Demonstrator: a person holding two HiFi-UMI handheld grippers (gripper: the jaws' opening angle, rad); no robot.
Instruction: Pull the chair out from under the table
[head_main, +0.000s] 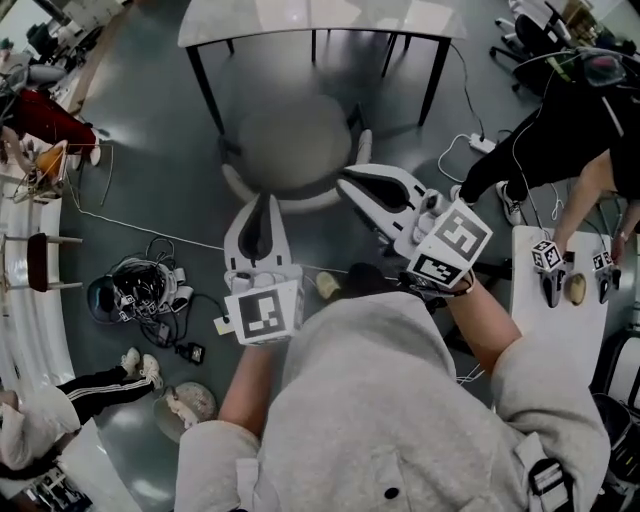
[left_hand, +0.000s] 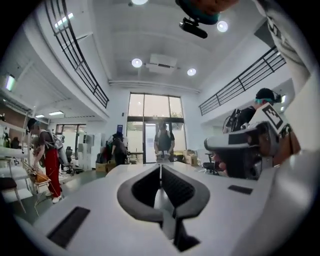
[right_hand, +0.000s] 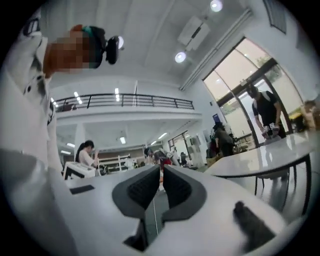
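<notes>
In the head view the chair (head_main: 293, 140), with a round grey seat and a pale curved back, stands on the grey floor just in front of the white table (head_main: 300, 20). Its seat lies mostly outside the table's edge. My left gripper (head_main: 264, 197) is raised level above the chair's near side, jaws shut on nothing. My right gripper (head_main: 343, 183) hovers beside it to the right, also shut and empty. Neither touches the chair. The left gripper view has the left gripper (left_hand: 160, 165) closed against a distant hall. In the right gripper view the right gripper (right_hand: 161, 167) is closed, the table (right_hand: 270, 155) at right.
A tangle of cables and a headset (head_main: 140, 290) lies on the floor at left. A power strip (head_main: 480, 143) and cords run at right. A person in black (head_main: 560, 130) leans over a small white table (head_main: 560, 330). Other people stand at the left edge.
</notes>
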